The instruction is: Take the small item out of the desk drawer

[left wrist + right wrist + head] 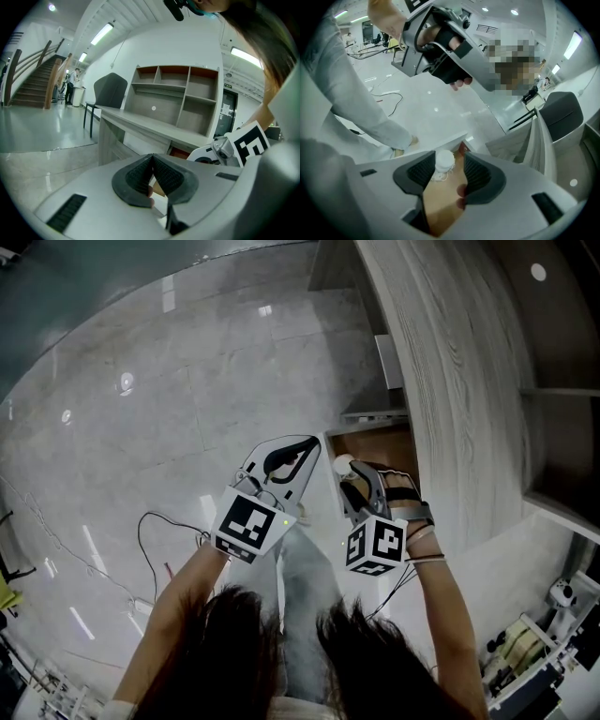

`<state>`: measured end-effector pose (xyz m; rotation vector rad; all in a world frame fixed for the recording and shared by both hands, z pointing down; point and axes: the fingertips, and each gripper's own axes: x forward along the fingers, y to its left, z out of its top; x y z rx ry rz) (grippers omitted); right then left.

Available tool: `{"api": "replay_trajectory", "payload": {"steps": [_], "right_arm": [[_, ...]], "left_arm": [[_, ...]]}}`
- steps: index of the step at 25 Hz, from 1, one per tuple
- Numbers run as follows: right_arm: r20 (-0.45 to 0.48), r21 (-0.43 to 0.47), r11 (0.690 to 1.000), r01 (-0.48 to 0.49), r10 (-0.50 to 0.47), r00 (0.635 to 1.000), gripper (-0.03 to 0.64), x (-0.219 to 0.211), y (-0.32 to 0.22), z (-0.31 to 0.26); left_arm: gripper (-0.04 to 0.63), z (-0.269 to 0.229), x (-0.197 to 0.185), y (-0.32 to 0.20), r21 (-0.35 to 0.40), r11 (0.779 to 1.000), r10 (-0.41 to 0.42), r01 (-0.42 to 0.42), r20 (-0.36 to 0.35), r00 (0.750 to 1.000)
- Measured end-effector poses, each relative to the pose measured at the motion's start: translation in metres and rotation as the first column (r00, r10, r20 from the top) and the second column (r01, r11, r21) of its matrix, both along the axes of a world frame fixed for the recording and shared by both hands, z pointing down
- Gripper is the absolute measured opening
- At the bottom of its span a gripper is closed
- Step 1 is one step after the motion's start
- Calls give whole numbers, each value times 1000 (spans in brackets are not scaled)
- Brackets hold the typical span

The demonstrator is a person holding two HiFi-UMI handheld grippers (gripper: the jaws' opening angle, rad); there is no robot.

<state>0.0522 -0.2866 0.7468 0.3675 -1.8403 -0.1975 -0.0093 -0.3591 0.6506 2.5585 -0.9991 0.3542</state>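
While right gripper (450, 165) jaws gape | small item (443, 162) between

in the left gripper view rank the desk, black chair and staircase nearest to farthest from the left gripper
From the left gripper:
1. desk, straight ahead, just past the jaws.
2. black chair, at the desk's far left end.
3. staircase, far left, across the floor.

The small item (443, 161) is white, the drawer (440, 201) brown inside, the desk (450, 381) grey wood-grain.
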Motion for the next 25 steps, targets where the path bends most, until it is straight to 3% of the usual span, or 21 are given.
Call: {"api": "replay_trajectory", "payload": {"steps": [9,25], "right_arm": [[-94,-13,998,62,-63,994,193,0,-3,26],[-177,-71,994,88,-100,979,204,2,-8,60]], "left_arm": [[17,13,-3,-6,-18,1000,-9,8,-6,1000],[17,30,-7,-13,-44,999,-7,7,-1,1000]]}}
